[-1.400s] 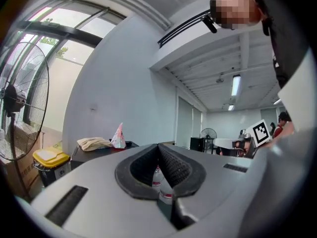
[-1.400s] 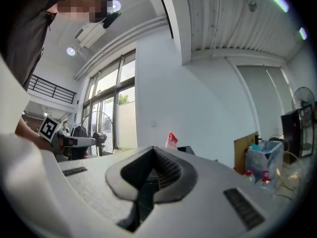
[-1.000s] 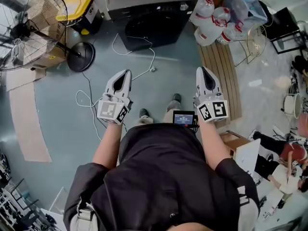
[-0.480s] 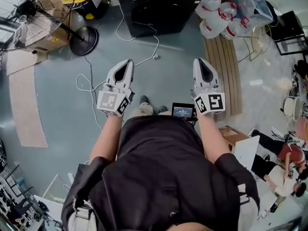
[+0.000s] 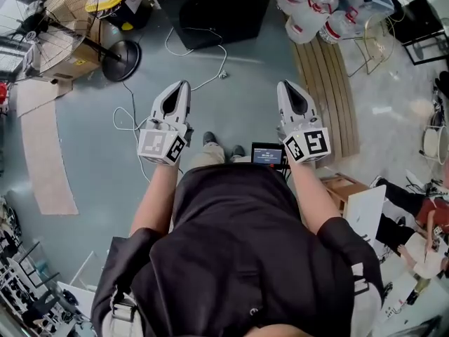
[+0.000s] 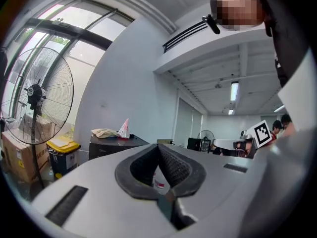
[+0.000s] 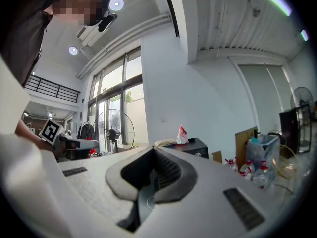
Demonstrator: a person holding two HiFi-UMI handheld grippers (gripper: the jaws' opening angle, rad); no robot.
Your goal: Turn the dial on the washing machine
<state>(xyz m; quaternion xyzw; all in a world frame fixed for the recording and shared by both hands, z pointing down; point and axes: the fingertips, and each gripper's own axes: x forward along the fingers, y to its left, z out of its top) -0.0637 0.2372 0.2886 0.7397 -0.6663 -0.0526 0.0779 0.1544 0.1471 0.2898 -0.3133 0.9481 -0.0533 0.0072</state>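
Grey workshop floor, person standing mid-room, well apart from washing machine (image 5: 221, 9) at far side. Dial (image 7: 199, 153) on its upper front panel, tiny from here, untouched. Left hand-held gripper (image 5: 184, 85) and right hand-held gripper (image 5: 283, 84) both closed, empty, held level, pointing toward machine; judged carry posture for approach. Bottle (image 6: 161, 181) seen past left jaws is distant, not held. Loose cable (image 5: 208, 83) on floor ahead: trip risk.
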